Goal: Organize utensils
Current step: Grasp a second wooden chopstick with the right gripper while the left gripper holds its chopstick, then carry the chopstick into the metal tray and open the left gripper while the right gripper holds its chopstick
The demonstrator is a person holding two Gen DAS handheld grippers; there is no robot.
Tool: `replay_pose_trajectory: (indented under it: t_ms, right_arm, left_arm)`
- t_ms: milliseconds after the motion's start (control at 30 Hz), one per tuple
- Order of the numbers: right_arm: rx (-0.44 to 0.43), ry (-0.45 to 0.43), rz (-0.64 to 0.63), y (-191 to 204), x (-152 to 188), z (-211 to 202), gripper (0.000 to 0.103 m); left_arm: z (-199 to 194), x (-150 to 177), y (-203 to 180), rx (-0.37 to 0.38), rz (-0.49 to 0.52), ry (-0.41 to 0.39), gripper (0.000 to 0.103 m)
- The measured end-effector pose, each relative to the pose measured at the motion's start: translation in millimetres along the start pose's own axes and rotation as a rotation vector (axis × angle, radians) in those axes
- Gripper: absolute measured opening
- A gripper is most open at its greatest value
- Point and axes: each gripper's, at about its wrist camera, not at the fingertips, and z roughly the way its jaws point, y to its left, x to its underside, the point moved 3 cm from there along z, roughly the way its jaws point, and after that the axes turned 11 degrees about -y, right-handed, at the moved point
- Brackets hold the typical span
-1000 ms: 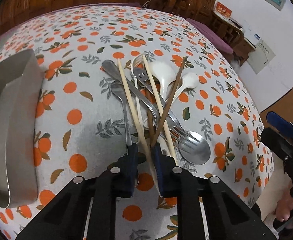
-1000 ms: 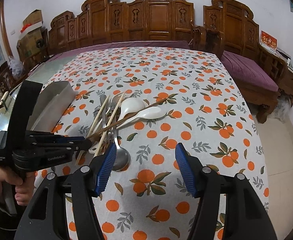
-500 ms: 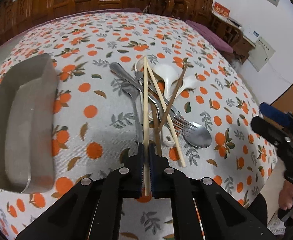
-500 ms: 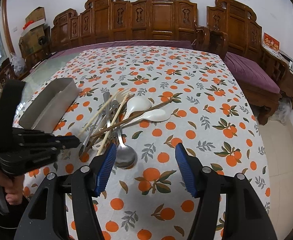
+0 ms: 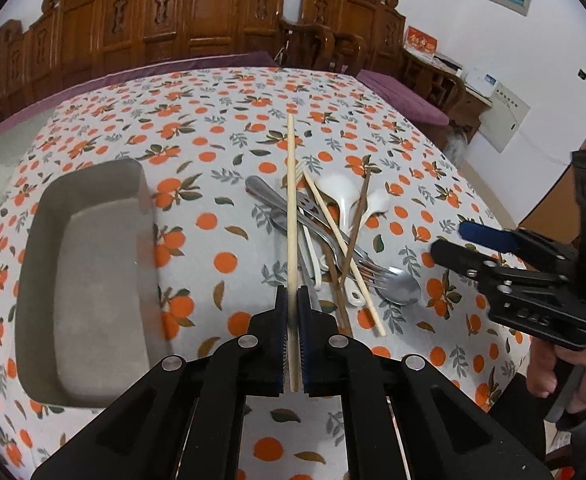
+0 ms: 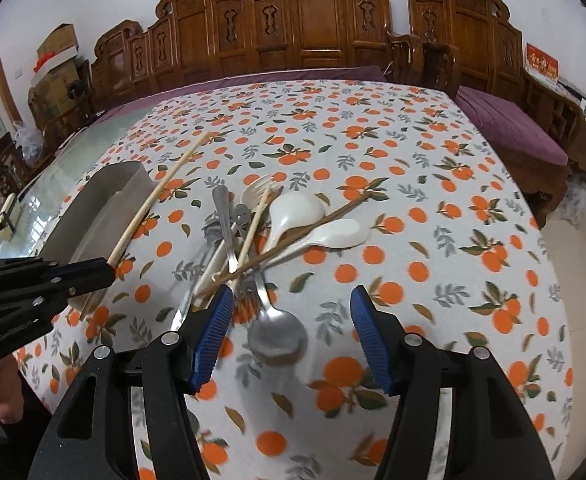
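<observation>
My left gripper (image 5: 292,300) is shut on a pale wooden chopstick (image 5: 291,208), lifted off the pile and pointing away over the table; the same chopstick (image 6: 161,196) shows in the right wrist view, slanting up from the left gripper (image 6: 107,266). The utensil pile (image 5: 333,236) holds a second pale chopstick (image 5: 343,252), dark brown chopsticks (image 6: 305,228), metal forks, a metal spoon (image 6: 277,332) and two white ceramic spoons (image 6: 293,212). My right gripper (image 6: 289,320) stands open just above the metal spoon's bowl, holding nothing.
A grey metal tray (image 5: 89,272) lies left of the pile on the orange-patterned tablecloth (image 5: 197,148); it appears as tray (image 6: 93,216) beside the left gripper. Carved wooden chairs (image 6: 301,28) line the far edge. A hand (image 5: 549,368) holds the right tool.
The left gripper closed on the pale chopstick and raised it off the pile, swinging it upright in view. The right gripper slid closer to the metal spoon.
</observation>
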Motion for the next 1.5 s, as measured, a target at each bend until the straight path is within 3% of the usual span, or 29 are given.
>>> replay_pose_trajectory:
  t_ms: [367,667,833,1000,1100,1233,1500]
  right_arm:
    - [0.000,0.056,0.062,22.9,-5.8,52.8,0.052]
    - [0.057,0.110,0.139,16.6,-7.5,86.0,0.041]
    - [0.078,0.127,0.150,11.6,-2.9,83.7,0.032]
    - [0.100,0.144,0.150,5.7,2.2,81.5,0.030]
    - [0.100,0.147,0.142,5.5,1.6,81.0,0.016]
    - [0.089,0.147,0.143,3.0,0.8,77.5,0.007]
    - [0.049,0.092,0.108,13.2,-7.5,45.9,0.006]
  left_arm:
    - [-9.9,5.4,13.7,0.031,0.015,-0.054,0.004]
    - [-19.7,5.0,24.4,0.035,0.009,-0.075,0.004]
    - [-25.1,4.9,24.9,0.042,0.005,-0.080,0.004]
    - [-27.6,5.8,21.8,0.039,0.007,-0.076,0.004]
    - [-31.3,4.9,19.0,0.034,0.015,-0.076,0.004]
    - [-40.8,1.9,16.9,0.018,0.023,-0.087,0.004]
    - [-60.1,-6.7,21.9,-0.017,0.019,-0.118,0.004]
